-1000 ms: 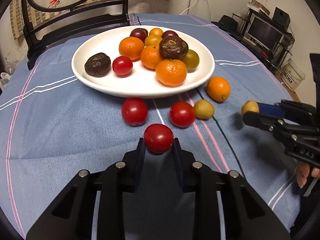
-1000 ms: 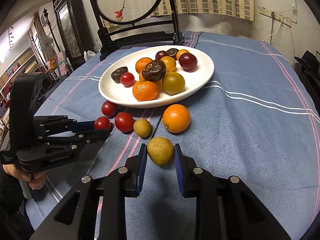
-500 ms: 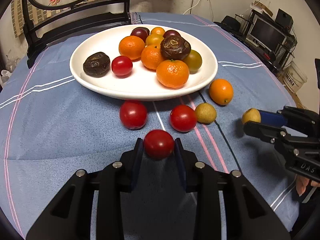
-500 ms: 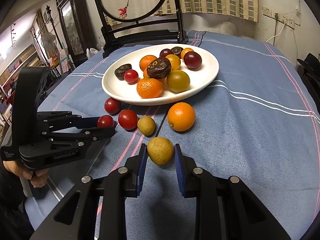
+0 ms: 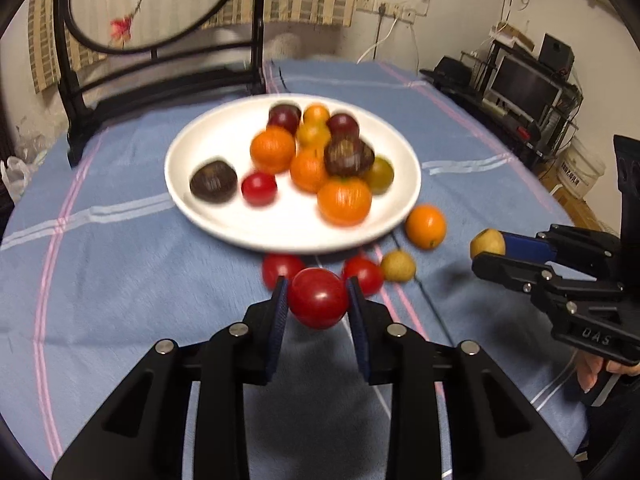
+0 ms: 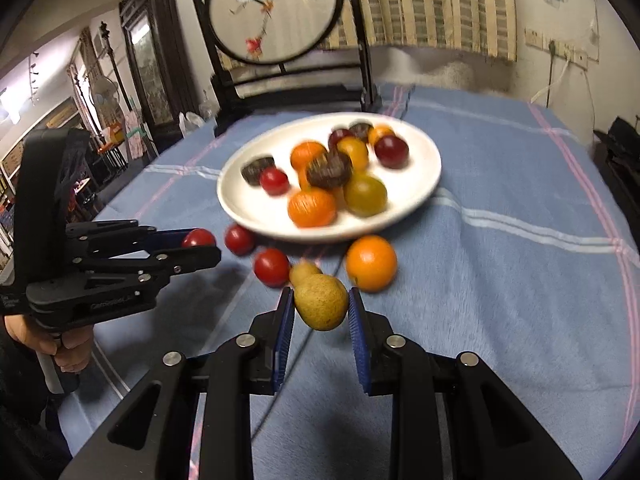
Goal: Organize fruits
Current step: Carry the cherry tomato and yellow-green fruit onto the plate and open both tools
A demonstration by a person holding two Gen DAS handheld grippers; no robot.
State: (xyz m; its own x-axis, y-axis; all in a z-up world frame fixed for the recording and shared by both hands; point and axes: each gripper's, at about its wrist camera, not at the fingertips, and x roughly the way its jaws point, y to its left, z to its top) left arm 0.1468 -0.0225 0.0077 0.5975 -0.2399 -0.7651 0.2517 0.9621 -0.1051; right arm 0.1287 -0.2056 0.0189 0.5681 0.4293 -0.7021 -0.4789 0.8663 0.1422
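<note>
My left gripper [image 5: 318, 300] is shut on a red tomato [image 5: 318, 298], held above the blue cloth just short of the white plate [image 5: 240, 224]. My right gripper [image 6: 320, 306] is shut on a yellow-green fruit [image 6: 320, 302], also lifted off the cloth. The plate [image 6: 248, 208] carries several oranges, dark fruits and tomatoes. On the cloth in front of it lie two red tomatoes [image 5: 282, 266] [image 5: 364, 274], a small yellow fruit [image 5: 398, 266] and an orange [image 5: 426, 226]. Each gripper shows in the other's view: the right gripper [image 5: 486, 246], the left gripper [image 6: 198, 242].
A dark wooden stand with a round embroidered panel [image 6: 276, 4] rises behind the plate at the table's far edge. Shelves with a monitor [image 5: 520, 88] stand off the table's right side. A hand [image 6: 68, 350] grips the left tool's handle.
Both grippers have risen with their fruit, the left one more, so the plate and loose fruit now sit lower and farther in each view. Grips are unchanged.
</note>
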